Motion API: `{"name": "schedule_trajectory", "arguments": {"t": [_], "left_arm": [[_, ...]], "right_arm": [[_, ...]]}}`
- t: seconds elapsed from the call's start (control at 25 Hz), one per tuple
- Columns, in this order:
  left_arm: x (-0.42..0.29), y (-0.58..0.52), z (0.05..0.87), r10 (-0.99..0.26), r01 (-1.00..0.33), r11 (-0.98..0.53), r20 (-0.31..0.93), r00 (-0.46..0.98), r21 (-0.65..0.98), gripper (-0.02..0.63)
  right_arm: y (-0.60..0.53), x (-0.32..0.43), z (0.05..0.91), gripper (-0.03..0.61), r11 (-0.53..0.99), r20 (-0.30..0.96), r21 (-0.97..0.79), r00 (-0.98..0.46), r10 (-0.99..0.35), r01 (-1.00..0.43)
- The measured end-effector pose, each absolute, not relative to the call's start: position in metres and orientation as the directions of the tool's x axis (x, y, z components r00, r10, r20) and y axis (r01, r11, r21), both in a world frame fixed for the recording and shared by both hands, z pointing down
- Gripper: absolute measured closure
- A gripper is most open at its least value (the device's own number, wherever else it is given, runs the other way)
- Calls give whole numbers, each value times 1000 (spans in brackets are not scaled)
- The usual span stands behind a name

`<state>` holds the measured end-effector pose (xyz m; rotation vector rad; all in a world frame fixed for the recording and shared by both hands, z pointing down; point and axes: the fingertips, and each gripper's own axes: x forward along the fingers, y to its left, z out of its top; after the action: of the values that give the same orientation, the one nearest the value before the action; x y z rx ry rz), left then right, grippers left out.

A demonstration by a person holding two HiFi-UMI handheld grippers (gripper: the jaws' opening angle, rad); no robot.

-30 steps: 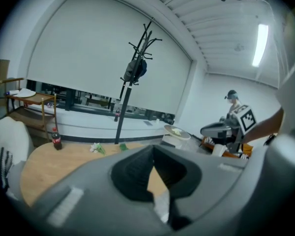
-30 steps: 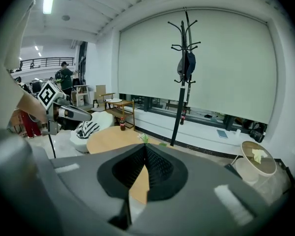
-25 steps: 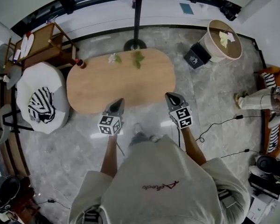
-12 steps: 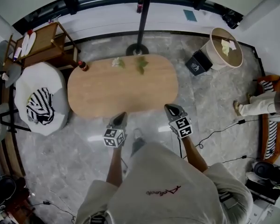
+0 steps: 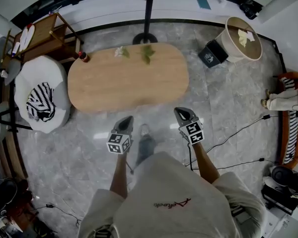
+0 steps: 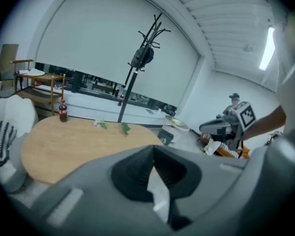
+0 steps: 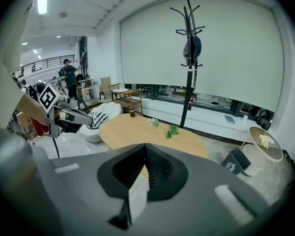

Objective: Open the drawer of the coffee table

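Both tools are held out in front of the person, side by side and angled down toward the near long edge of the coffee table (image 5: 124,83), short of it and over the floor (image 5: 154,114). I judge this an approach posture, since the drawer shows in no view and presumably sits below the top on that side. The left gripper (image 5: 125,121) is fully closed, pads together, holding and touching nothing. The right gripper (image 5: 183,114) is likewise closed and empty, so either would have to part its jaws before taking a handle.
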<state>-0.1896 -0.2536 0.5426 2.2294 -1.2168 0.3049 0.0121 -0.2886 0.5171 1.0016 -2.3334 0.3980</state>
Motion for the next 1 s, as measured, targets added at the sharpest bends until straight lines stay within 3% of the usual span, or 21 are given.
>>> {"name": "schedule_trajectory", "arguments": {"t": [0.48,1.0], "left_arm": [[-148,-209,606,-662,-824,-435,492,565,363,617],[-189,-234,819,-683,-856,-421,516,517,300,618]], "right_arm": [[-252,67,583,575,654,607,-59,-547,-576,-754],[-289,89,792,575,663,597,-19,-541,-593,-748]]}}
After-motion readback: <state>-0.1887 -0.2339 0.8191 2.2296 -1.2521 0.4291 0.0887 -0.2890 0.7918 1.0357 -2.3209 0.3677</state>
